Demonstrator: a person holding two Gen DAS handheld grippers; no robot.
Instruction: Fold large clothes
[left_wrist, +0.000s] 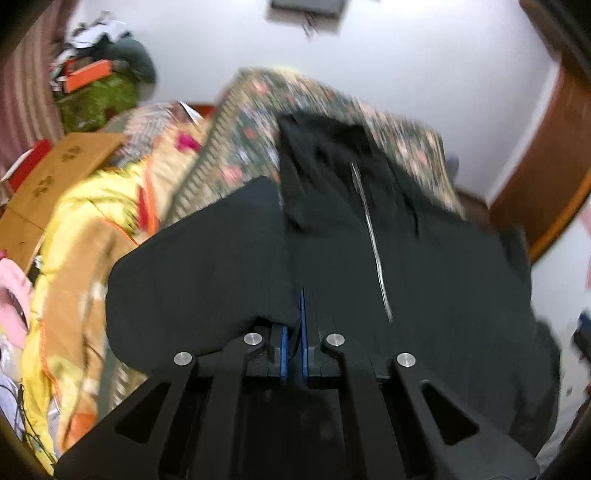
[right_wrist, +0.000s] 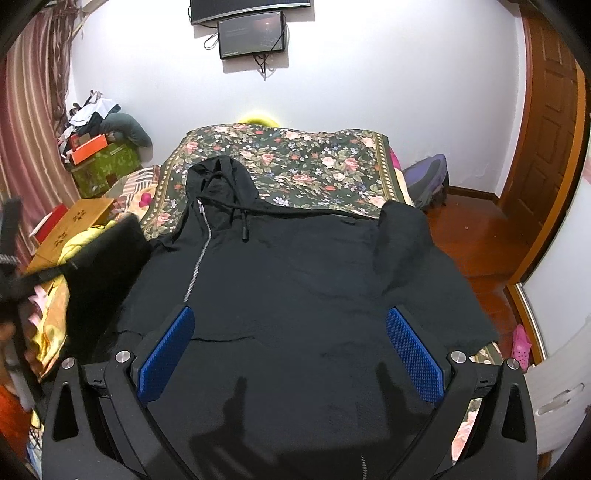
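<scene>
The black hoodie (right_wrist: 295, 280) lies spread on a floral bedspread (right_wrist: 306, 166), hood toward the white wall (right_wrist: 369, 74). The left gripper (left_wrist: 293, 332) pinches a lifted fold of it; the right gripper (right_wrist: 291, 350) hangs above with jaws spread. Clutter crowds the bed's left edge; bare wooden floor (right_wrist: 476, 236) lies right.

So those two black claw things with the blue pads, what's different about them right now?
The left gripper has its jaws pinched shut on a fold of the black hoodie, lifting it; the right gripper stands wide open and holds nothing, with the hoodie lying flat beyond it. The left one's view is blurred, the right one's is sharp. Both have black frames and blue ribbed pads, and both point down toward the hoodie on the floral bedspread.
</scene>
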